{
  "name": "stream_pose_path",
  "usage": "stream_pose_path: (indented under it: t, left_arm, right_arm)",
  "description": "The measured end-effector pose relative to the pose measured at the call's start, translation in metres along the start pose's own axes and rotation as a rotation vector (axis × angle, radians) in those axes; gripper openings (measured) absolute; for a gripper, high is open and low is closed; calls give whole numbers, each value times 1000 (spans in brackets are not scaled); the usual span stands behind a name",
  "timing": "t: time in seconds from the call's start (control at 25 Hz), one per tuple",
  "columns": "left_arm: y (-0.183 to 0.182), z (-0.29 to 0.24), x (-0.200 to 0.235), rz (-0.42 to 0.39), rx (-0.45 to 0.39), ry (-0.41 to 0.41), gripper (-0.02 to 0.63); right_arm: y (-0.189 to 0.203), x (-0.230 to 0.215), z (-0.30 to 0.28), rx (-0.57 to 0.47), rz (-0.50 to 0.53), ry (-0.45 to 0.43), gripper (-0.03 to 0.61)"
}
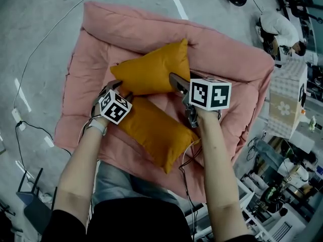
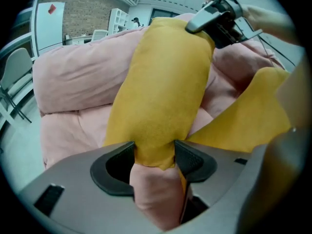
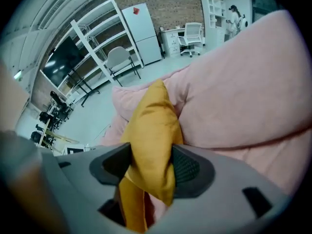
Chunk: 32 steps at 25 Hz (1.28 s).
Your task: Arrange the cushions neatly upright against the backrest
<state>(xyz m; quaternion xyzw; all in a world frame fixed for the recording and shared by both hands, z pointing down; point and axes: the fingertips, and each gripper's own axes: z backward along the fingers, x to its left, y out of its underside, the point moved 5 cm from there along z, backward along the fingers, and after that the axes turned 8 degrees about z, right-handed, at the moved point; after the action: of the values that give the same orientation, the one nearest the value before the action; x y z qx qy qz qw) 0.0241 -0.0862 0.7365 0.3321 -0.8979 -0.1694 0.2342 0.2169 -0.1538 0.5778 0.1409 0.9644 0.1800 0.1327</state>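
Two mustard cushions lie on a pink padded floor sofa (image 1: 227, 59). The farther cushion (image 1: 154, 67) lies across the seat, short of the raised backrest roll (image 1: 151, 21). My left gripper (image 1: 120, 94) is shut on its left end, the fabric pinched between both pads (image 2: 155, 157). My right gripper (image 1: 179, 84) is shut on its right corner, which fills the gap between the pads (image 3: 151, 165). In the left gripper view the cushion (image 2: 165, 82) stretches up to the right gripper (image 2: 214, 16). The nearer cushion (image 1: 156, 130) lies flat, partly under my arms (image 2: 248, 116).
A person in white (image 1: 277, 26) sits at the far right. A patterned box (image 1: 287, 97) stands right of the sofa. Cables (image 1: 30, 125) run over the grey floor on the left. A chair (image 3: 119, 60) and white shelving (image 3: 92, 38) stand behind the sofa.
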Motion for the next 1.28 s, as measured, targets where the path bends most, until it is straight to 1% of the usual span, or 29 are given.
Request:
stream_pose_path:
  t: [0.08,0.2,0.44,0.52,0.6,0.68,0.76,0.92,1.0,1.12,1.28]
  left_arm:
    - [-6,1,-1,-30,-7,-4,263]
    - [-20,2,-7,-94,-5,7,263]
    - [-52,1,-34,-219,-1,45,261]
    - [-62,-2,-38,-244,-4,54,259]
    - [-71,-7,-40,-257,-1,67,255]
    - [-73,-13,-37,-252,14,76,253]
    - [-70,-20,-32,-234,26,78,253]
    - [-73,-30,-25,-181,3,95,253]
    - [-72,-27,-26,-188,13,110,253]
    - [-60,-14,-23,-198,39,133,255]
    - [-33,10,-14,-142,77,163,255]
  right_arm:
    - [4,4,15,-22,-37,25,258]
    - [15,4,41,-49,-119,57,248]
    - [35,-13,87,-115,-252,155,236]
    - [41,-21,95,-135,-287,183,236]
    - [42,-27,100,-162,-296,206,232]
    - [42,-30,96,-172,-302,214,233]
    - [43,-35,83,-154,-319,210,247]
    - [36,-46,71,-147,-311,229,258]
    - [38,-44,75,-160,-304,224,275]
    - [41,-32,86,-180,-274,188,305]
    - [53,-16,114,-173,-231,183,310]
